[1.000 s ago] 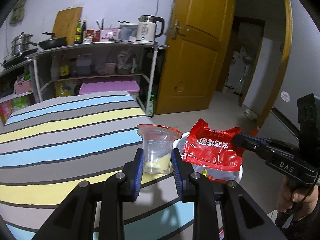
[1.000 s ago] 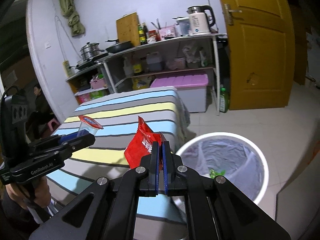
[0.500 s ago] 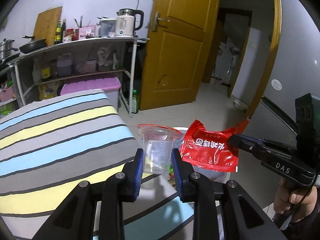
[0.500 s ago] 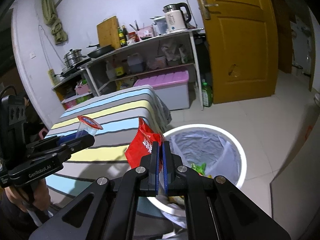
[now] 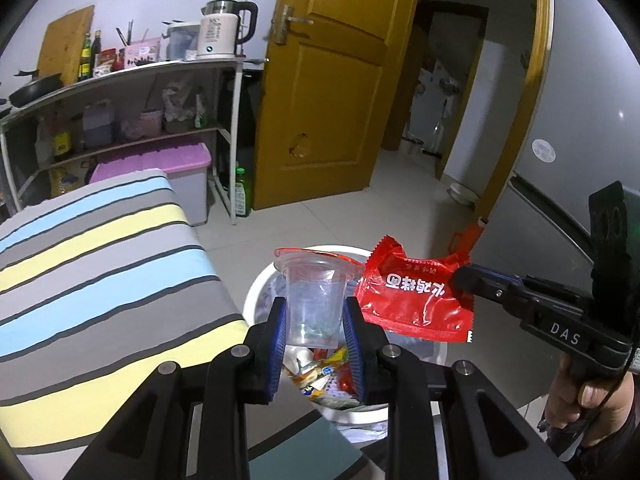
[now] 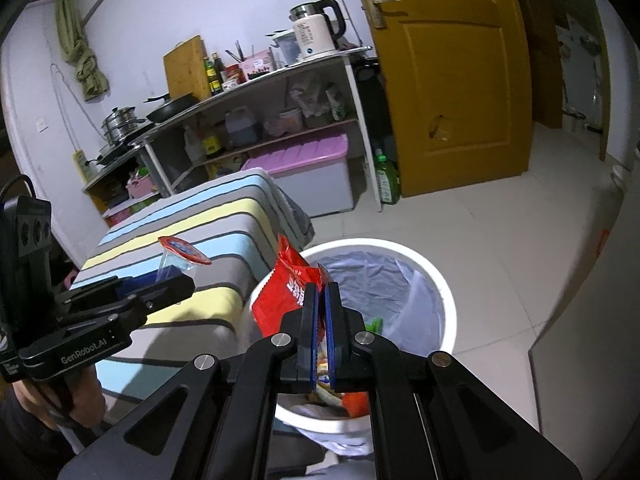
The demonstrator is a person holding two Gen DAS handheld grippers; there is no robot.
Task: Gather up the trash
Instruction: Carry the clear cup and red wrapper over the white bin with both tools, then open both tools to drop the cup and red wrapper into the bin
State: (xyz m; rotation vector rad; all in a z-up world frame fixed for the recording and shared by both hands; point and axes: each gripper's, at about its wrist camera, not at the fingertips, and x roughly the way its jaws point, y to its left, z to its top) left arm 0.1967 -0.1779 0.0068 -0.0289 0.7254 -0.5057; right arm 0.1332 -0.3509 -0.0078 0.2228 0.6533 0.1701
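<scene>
My left gripper (image 5: pixel 315 316) is shut on a clear plastic cup (image 5: pixel 314 296) with a peeled red foil lid and holds it upright above the white trash bin (image 5: pixel 256 292). My right gripper (image 6: pixel 321 292) is shut on a red snack wrapper (image 6: pixel 286 288) and holds it over the bin's (image 6: pixel 444 300) near left rim. In the left wrist view the wrapper (image 5: pixel 412 300) hangs from the right gripper (image 5: pixel 460 278) just right of the cup. In the right wrist view the left gripper (image 6: pixel 180 282) holds the cup (image 6: pixel 176 262) beside the table edge. The bin holds several wrappers.
A striped tablecloth table (image 5: pixel 92 264) lies left of the bin. A metal shelf rack (image 5: pixel 120 80) with a kettle (image 5: pixel 222 36), bottles and a purple-lidded box (image 5: pixel 160 160) stands behind. A yellow door (image 5: pixel 340 92) and tiled floor (image 6: pixel 500 232) lie to the right.
Both grippers moved right, off the table, and now hold the cup and the wrapper over the trash bin. Both stayed shut on their items.
</scene>
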